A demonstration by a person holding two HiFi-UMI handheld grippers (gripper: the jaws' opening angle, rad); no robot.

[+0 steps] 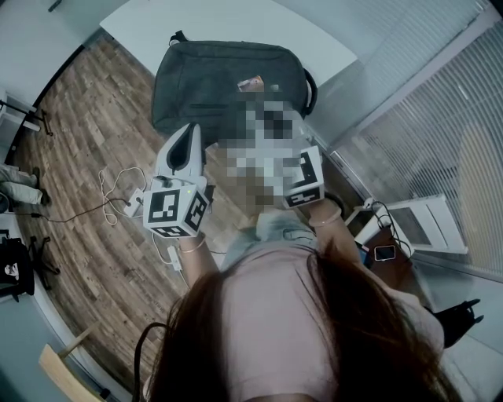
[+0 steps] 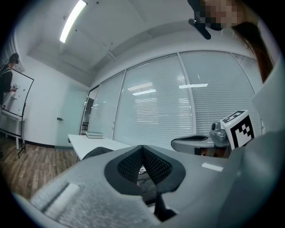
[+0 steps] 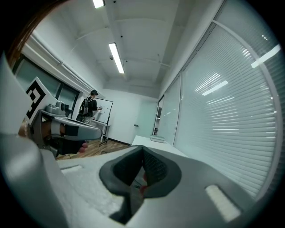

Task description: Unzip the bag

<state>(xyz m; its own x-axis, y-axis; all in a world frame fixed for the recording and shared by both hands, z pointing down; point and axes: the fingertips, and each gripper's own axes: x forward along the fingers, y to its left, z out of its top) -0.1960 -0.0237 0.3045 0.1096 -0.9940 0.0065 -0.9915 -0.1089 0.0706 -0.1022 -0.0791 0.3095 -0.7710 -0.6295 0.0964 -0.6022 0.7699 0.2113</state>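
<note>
the dark grey fabric backpack (image 1: 224, 78) is laid flat with its broad face up at the near end of the white rectangular counter (image 1: 236, 20); whether it rests on the counter itself or on something low before it cannot be told. it is judged that it is laid so in order that the zip can be reached from above. a small reddish label (image 1: 251, 82) is seen on the upper face; the zip puller is not made out, and the zip appears not yet opened

the left tongs (image 2: 142, 149) are closed, the ribbed pads meeting at their tips, and nothing is held between them. the right tongs (image 3: 142, 150) are closed in the same way and are also empty. both are held about level, side by side before the person's body, and pointed toward the bag; this is read as a ready pose before the approach, since no grip is needed yet

the bag lies ahead of both tongs and lower than them, apart from the tips, so nothing is touched. for a start the tongs would have to be opened and brought down to the bag, one for the puller and perhaps the other for steadying the fabric
</note>
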